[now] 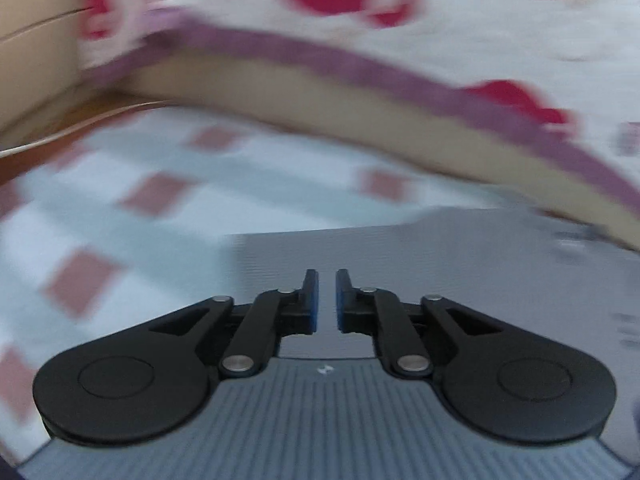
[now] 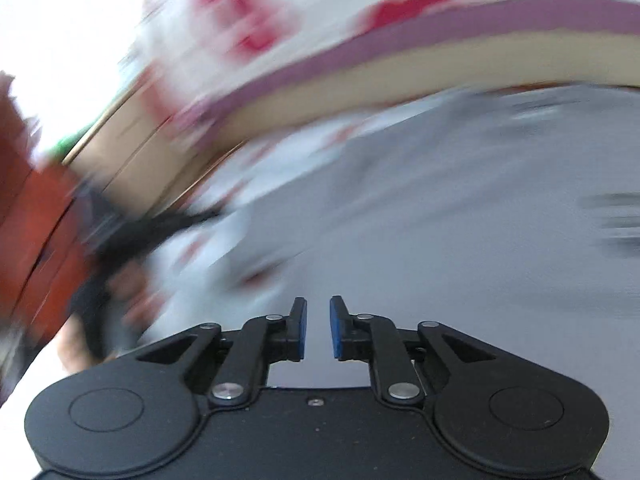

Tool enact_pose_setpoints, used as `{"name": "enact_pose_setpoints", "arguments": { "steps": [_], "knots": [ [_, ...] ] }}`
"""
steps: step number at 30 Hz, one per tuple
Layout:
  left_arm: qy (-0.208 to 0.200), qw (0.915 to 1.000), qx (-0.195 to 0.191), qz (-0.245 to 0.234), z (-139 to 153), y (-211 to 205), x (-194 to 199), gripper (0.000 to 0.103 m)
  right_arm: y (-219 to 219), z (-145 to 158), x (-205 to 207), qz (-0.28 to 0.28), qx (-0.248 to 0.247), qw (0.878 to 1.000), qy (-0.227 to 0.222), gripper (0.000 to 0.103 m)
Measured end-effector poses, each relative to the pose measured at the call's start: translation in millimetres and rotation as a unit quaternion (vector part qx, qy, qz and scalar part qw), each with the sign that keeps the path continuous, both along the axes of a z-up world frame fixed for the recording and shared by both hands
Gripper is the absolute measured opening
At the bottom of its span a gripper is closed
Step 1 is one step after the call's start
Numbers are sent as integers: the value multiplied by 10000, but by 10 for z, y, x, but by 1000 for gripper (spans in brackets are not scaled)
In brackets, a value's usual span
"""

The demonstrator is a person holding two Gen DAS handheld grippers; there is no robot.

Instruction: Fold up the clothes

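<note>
Checked sheet (image 1: 120, 200) in pale blue and dull red underneath, with a white quilt (image 1: 460, 32) printed in red and edged in purple behind; all blurred. Grey garment (image 1: 440, 264) flat just ahead of the left gripper (image 1: 327, 300), spread wide under the right gripper (image 2: 318, 328) too. Fingers on both sides slightly parted, pinching nothing. Fine ribbed knit by the look: probably light, limp, prone to sag and crease. Best pinched at a hem or corner, both ends together, then lifted evenly.
</note>
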State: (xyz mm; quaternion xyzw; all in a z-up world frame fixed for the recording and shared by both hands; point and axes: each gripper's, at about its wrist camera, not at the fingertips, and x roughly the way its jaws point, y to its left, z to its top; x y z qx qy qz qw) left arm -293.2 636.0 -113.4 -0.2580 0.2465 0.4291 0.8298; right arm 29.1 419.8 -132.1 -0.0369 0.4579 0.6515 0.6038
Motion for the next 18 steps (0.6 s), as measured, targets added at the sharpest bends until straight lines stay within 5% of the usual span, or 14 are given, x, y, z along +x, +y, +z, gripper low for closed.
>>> {"name": "enact_pose_setpoints", "arguments": {
  "steps": [3,8,14,15,18],
  "knots": [
    [-59,9958,-242,-882,-27,-207,458,20,-437,-38,888,-1543,-202,9878,-31,36],
    [328,9831,-332,-1772,-68,-332,1202,28,-1048,-275,2078,-3317,-656,9411,30,53],
    [334,9844,-428,-1674,-304,-301,1497,32,-1374,-742,2674,-4297,-494,8916,1338,55],
    [369,9850,-492,-1609,-367,-308,1518,32,-1357,-779,2694,-4308,-434,8905,1396,55],
    [917,9818,129,-1658,-411,-590,1611,32,-1193,-829,2701,-4324,-495,8911,1289,56]
  ]
}}
